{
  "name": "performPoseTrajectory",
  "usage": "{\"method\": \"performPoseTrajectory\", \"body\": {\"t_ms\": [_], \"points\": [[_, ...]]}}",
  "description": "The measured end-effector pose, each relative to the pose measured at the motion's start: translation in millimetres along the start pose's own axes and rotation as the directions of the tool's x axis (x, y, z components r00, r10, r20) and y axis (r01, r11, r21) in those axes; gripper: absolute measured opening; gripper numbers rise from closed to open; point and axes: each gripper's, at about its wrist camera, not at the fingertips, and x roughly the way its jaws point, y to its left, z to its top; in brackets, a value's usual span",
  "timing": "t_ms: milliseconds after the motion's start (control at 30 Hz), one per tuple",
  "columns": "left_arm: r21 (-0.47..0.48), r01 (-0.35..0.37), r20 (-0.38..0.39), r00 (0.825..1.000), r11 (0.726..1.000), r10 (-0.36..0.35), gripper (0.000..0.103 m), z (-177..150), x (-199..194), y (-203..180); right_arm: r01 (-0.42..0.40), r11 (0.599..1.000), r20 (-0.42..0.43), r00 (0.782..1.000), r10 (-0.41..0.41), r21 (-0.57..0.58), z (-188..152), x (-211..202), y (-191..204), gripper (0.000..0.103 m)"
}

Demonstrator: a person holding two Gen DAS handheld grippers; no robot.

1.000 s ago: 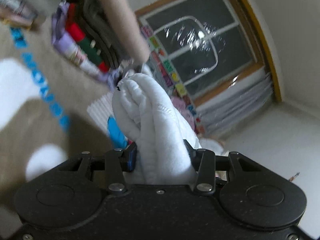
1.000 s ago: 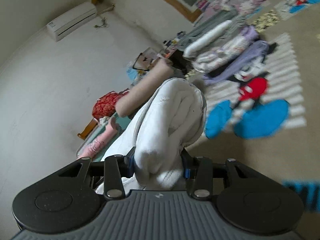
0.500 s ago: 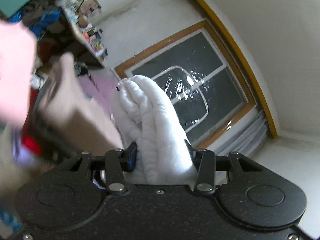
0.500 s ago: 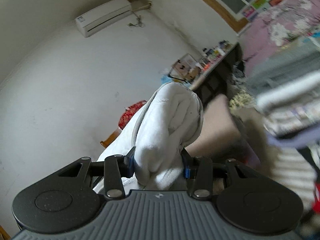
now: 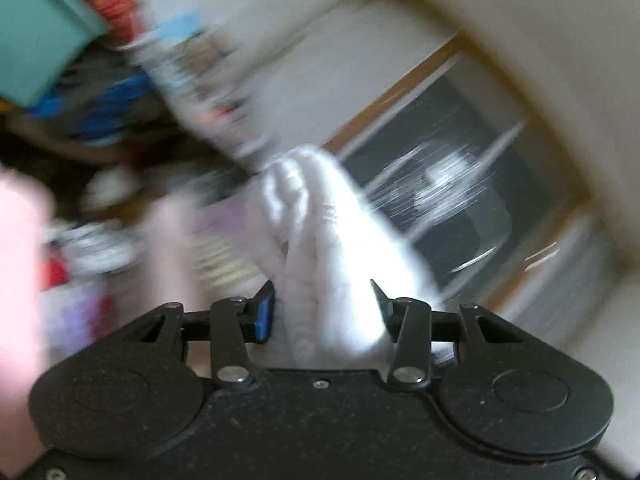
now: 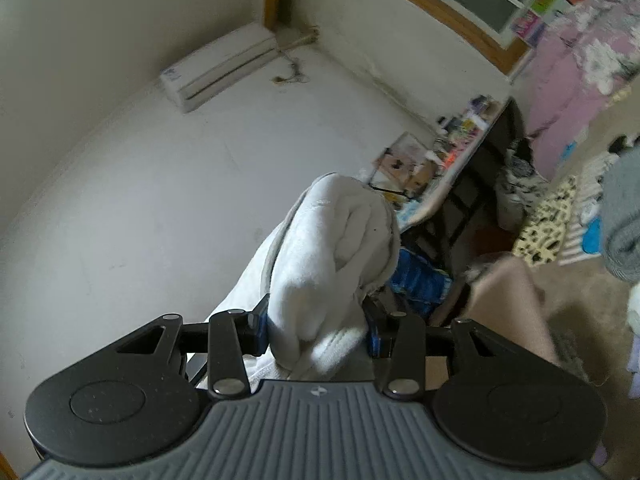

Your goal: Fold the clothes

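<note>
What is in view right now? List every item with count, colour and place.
white garment: 1, white, bunched between the fingers of both grippers
air conditioner: 1, white, high on the wall, right wrist view
window: 1, dark panes in a wooden frame, left wrist view, blurred
cluttered shelf: 1, mixed colours, along the wall right of the garment
pink floral bedding: 1, pink and white, upper right, right wrist view
leopard-print cloth: 1, yellow and black, on the floor at right
grey cloth: 1, grey, right edge
teal box: 1, teal, upper left, left wrist view
left gripper: 1, black, shut on the garment
right gripper: 1, black, shut on the garment
</note>
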Motion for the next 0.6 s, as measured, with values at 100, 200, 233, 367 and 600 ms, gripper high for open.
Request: {"method": "performPoseTrajectory", "body": {"t_ms": [100, 200, 233, 367, 600], "points": [[0.02, -0.113, -0.068, 0.991, 0.993, 0.114, 0.041, -15.1, 17.8, 12.6, 0.284, 0.959, -0.112, 0.953, -0.283, -0.009, -33.5, 21.1, -49.0, 0.043], [0.019, -0.131, -0.073, 0.989, 0.991, 0.132, 0.042, -18.2, 20.4, 16.6, 0.257, 0.966, -0.078, 0.963, -0.258, -0.017, -44.1, 14.3, -59.9, 0.043], [0.008, -0.134, -0.078, 0.988, 0.991, 0.134, 0.042, -17.2, 21.1, 17.6, 0.255, 0.967, -0.084, 0.963, -0.256, -0.022, -42.2, 14.7, -59.1, 0.043], [-0.034, -0.116, -0.091, 0.989, 0.993, 0.113, 0.05, -13.2, 12.7, 17.4, 0.28, 0.96, -0.107, 0.954, -0.282, -0.026, -35.6, 12.7, -50.5, 0.044], [-0.017, -0.124, -0.07, 0.99, 0.992, 0.123, 0.072, -7.8, -11.4, -7.2, 0.328, 0.944, -0.077, 0.941, -0.33, -0.038, -30.9, 3.7, -20.5, 0.058]]}}
